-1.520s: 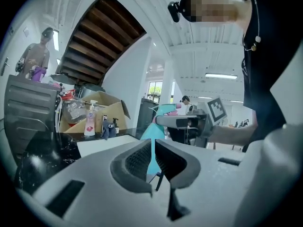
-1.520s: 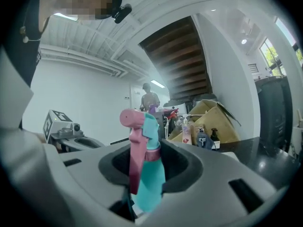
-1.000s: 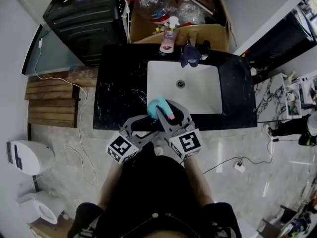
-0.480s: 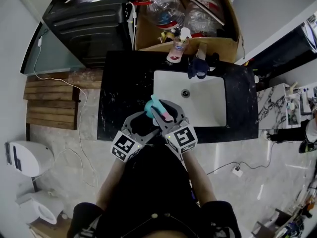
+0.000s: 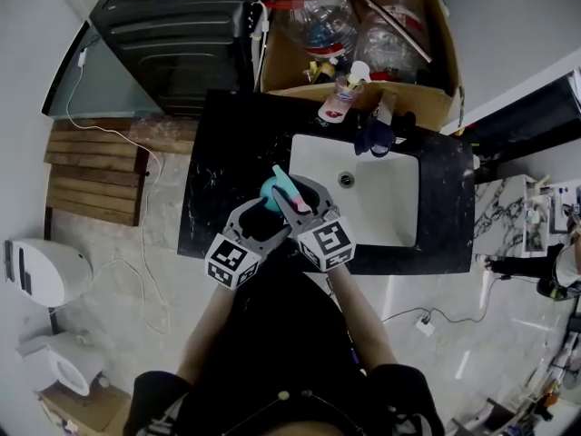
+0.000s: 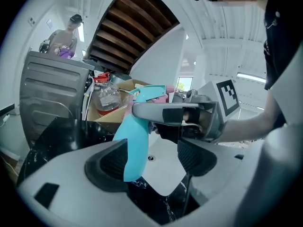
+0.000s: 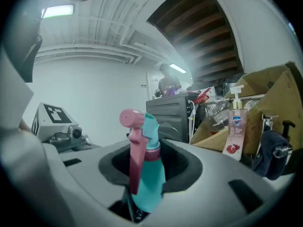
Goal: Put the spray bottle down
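Observation:
A teal spray bottle (image 5: 275, 190) with a pink trigger head is held at its neck by my right gripper (image 5: 292, 195), which is shut on it. The bottle (image 7: 150, 176) leans a little over the black counter (image 5: 222, 153), at the left rim of the white sink (image 5: 381, 203). My left gripper (image 5: 264, 216) stands open wide. The bottle's teal body (image 6: 135, 141) hangs between its jaws, close to the left pad (image 6: 111, 162) and well apart from the right pad. I cannot tell whether the bottle's base touches the counter.
A pink pump soap bottle (image 5: 341, 99) and a dark faucet with a cloth (image 5: 374, 133) stand behind the sink. A cardboard box of plastic bottles (image 5: 399, 66) and a black appliance (image 5: 172, 25) lie beyond the counter. A person (image 6: 64, 32) stands far off.
Both grippers and the bottle have shifted left, from the sink's rim to over the black counter. The left jaws have spread wider.

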